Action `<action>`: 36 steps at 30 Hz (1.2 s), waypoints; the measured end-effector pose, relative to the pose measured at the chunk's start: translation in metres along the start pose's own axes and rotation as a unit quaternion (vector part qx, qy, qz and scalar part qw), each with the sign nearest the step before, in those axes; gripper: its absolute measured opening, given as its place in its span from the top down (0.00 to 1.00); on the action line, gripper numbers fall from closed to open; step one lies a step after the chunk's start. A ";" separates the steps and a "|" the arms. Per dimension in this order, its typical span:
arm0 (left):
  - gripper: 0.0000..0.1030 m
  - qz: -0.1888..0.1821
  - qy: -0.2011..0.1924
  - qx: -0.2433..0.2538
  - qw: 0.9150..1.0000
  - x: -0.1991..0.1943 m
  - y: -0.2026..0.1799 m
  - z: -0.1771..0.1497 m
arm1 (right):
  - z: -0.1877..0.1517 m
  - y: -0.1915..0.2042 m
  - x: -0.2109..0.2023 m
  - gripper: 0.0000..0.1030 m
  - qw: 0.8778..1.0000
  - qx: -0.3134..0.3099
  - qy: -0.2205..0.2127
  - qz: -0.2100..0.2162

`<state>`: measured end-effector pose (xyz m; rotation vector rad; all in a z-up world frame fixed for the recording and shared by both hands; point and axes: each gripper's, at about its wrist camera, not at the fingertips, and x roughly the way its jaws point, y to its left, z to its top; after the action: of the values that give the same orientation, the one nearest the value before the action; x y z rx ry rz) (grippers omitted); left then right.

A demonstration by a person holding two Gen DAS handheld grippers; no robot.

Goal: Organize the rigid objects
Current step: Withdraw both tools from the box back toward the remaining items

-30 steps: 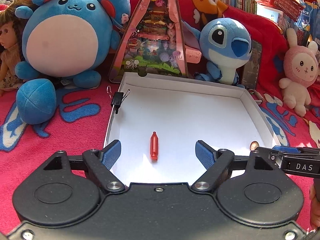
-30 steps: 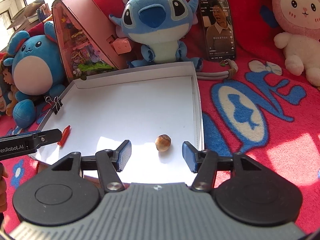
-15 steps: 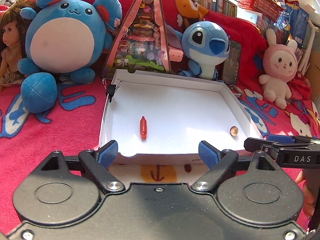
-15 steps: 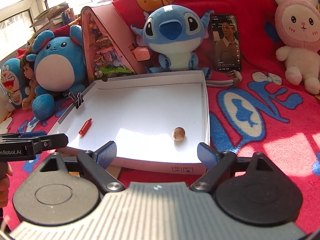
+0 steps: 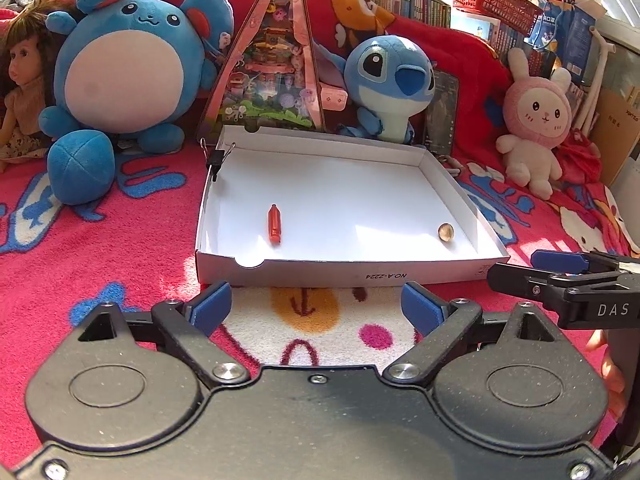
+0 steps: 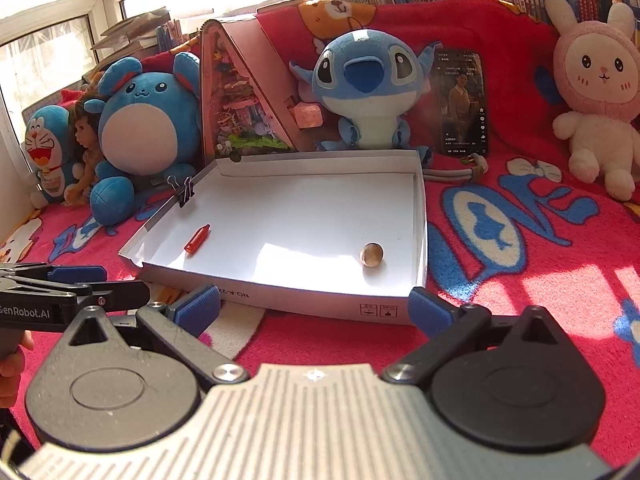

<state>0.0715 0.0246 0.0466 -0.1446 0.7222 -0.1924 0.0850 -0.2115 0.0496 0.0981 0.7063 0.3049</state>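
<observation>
A shallow white cardboard box [image 5: 340,276] [image 6: 320,308] lies on a red blanket. Inside it a small red bottle-shaped piece [image 5: 274,224] [image 6: 197,239] lies at the left, and a brown nut [image 5: 445,231] [image 6: 372,254] sits near the right wall. A black binder clip [image 5: 216,158] [image 6: 185,193] grips the box's left wall. My left gripper [image 5: 316,308] is open and empty, just in front of the box's near wall. My right gripper [image 6: 316,310] is open and empty, also in front of the near wall.
Plush toys stand behind the box: a round blue one [image 5: 120,68], a blue Stitch [image 5: 388,80] and a pink rabbit [image 5: 536,120]. A pink triangular toy house [image 5: 276,68], a phone [image 6: 464,104] and a doll [image 5: 20,92] are at the back.
Both grippers have pulled back out of the box to in front of its near wall. The red piece and the nut stay where they lay.
</observation>
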 end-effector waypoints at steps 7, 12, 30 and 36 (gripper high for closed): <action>0.09 -0.001 -0.007 0.013 1.000 -0.009 -0.003 -0.013 | -0.011 -0.001 -0.013 0.00 1.000 0.003 -0.006 0.002; 0.09 -0.009 -0.008 0.001 1.000 -0.014 -0.002 -0.019 | -0.018 -0.001 -0.020 0.00 1.000 -0.003 -0.010 -0.003; 0.07 -0.013 -0.001 -0.004 1.000 -0.024 -0.004 -0.039 | -0.042 0.000 -0.047 0.00 0.999 -0.033 -0.013 -0.016; 0.07 -0.013 0.001 -0.004 1.000 -0.028 -0.002 -0.049 | -0.050 0.004 -0.052 0.00 0.998 -0.060 -0.013 -0.025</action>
<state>0.0175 0.0259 0.0285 -0.1621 0.7236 -0.2149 0.0144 -0.2240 0.0450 -0.0288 0.6618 0.2961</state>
